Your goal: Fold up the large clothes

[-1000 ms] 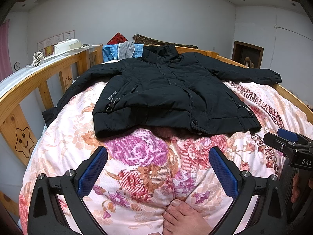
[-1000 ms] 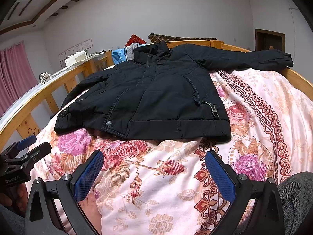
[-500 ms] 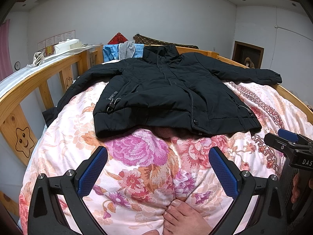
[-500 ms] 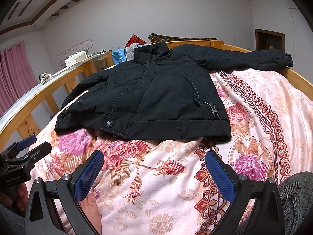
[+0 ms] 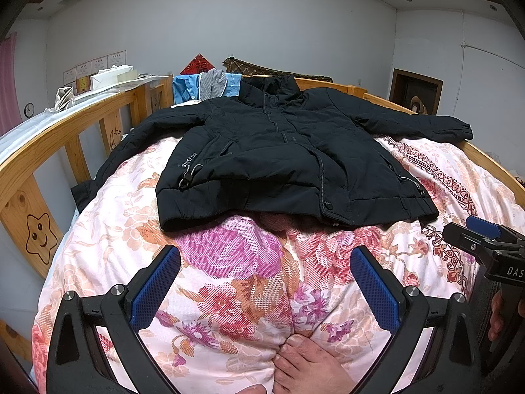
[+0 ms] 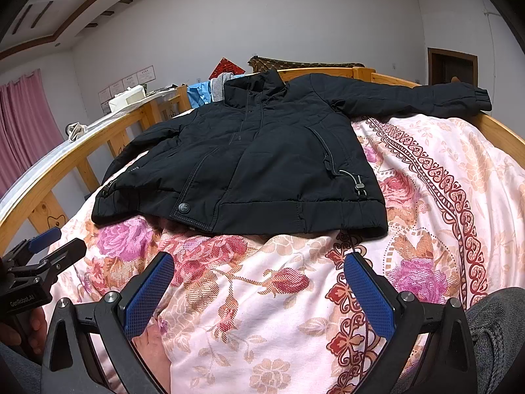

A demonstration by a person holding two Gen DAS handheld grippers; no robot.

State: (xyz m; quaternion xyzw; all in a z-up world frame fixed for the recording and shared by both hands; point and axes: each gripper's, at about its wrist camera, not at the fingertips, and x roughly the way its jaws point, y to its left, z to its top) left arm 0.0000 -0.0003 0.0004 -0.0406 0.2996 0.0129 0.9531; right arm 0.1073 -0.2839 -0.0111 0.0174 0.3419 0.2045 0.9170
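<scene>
While the black jacket [image 5: 282, 161] is lying spread out, front side up, on the floral quilt [image 5: 236, 272], both tools are hovering short of its hem, touching nothing. The left gripper [image 5: 265, 282] is holding its blue-padded fingers [image 5: 154, 287] wide apart over the pink and purple roses of the quilt, and the right gripper [image 6: 259, 287] is doing the same — fingers [image 6: 369, 298] splayed, with only bedding showing between them. Neither one is pinching any cloth.

In the left wrist view the jacket's collar is pointing toward the far wall, one sleeve [image 5: 416, 124] is stretching out to the right toward the wooden bed rail [image 5: 492, 167], and the other sleeve [image 5: 108, 167] is trailing off the left edge of the quilt, beside the rail there. A drawcord toggle [image 5: 188, 175] is sitting near the hem on the left, and a snap button [image 6: 184, 207] is showing at the hem in the right wrist view.

A bare foot [image 5: 308, 361] is resting on the quilt just below the left gripper. Each camera is catching the other tool at its edge, with a hand [image 6: 19, 331] gripping the handle. Blue and grey garments [image 5: 203, 87] are hanging over the headboard behind the collar, and a pink curtain [image 6: 23, 131] is hanging at far left.
</scene>
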